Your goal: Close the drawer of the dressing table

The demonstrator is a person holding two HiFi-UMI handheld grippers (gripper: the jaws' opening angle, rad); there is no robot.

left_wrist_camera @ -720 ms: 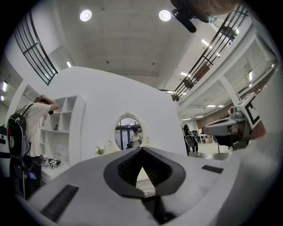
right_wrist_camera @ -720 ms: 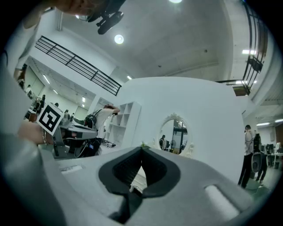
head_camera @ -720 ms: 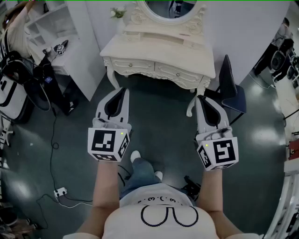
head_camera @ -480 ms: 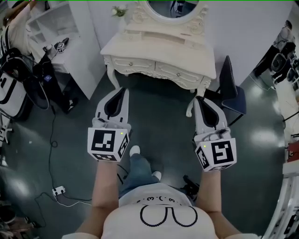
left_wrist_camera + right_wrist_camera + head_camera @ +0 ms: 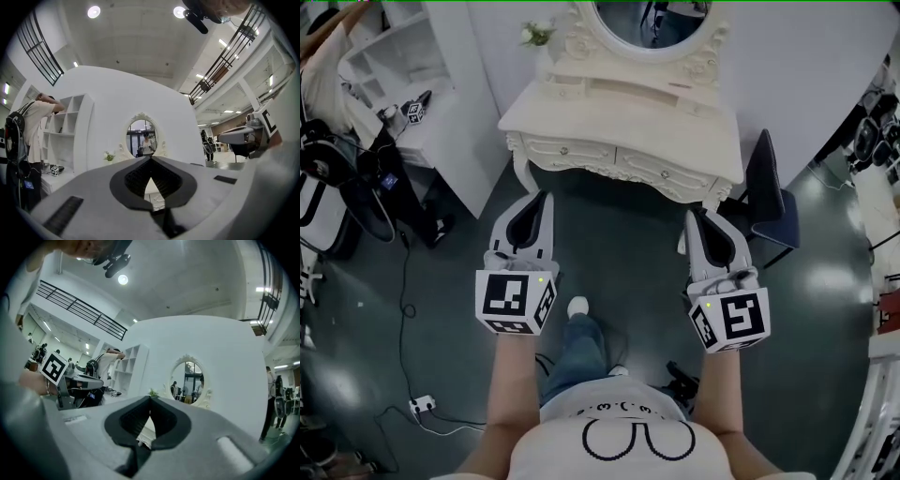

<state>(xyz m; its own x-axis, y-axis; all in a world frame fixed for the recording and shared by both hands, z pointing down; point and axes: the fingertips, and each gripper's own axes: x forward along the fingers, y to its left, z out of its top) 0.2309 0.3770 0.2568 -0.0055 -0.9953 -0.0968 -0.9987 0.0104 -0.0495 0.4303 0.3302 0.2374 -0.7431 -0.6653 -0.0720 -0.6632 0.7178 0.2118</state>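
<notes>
The cream dressing table [image 5: 619, 108] with an oval mirror stands at the top middle of the head view. Its two drawer fronts, left [image 5: 565, 150] and right [image 5: 668, 170], each carry a small knob, and both look about flush with the frame. My left gripper [image 5: 547, 196] is held level in front of the left drawer, a short way off, shut and empty. My right gripper [image 5: 693, 216] points at the table's right front leg, also shut with nothing in it. In the left gripper view the jaws [image 5: 151, 159] meet at the tips, and they do the same in the right gripper view [image 5: 151, 399].
A white shelf unit [image 5: 441, 112] stands left of the table, with a person [image 5: 33, 126] at it. A dark blue chair [image 5: 769, 192] is at the right. Cables and a power strip [image 5: 420, 405] lie on the dark floor at the left. My shoe [image 5: 577, 307] shows between the arms.
The dressing table has come slightly nearer and larger in the head view. Both grippers sit a little lower in the picture. Their jaws stay shut.
</notes>
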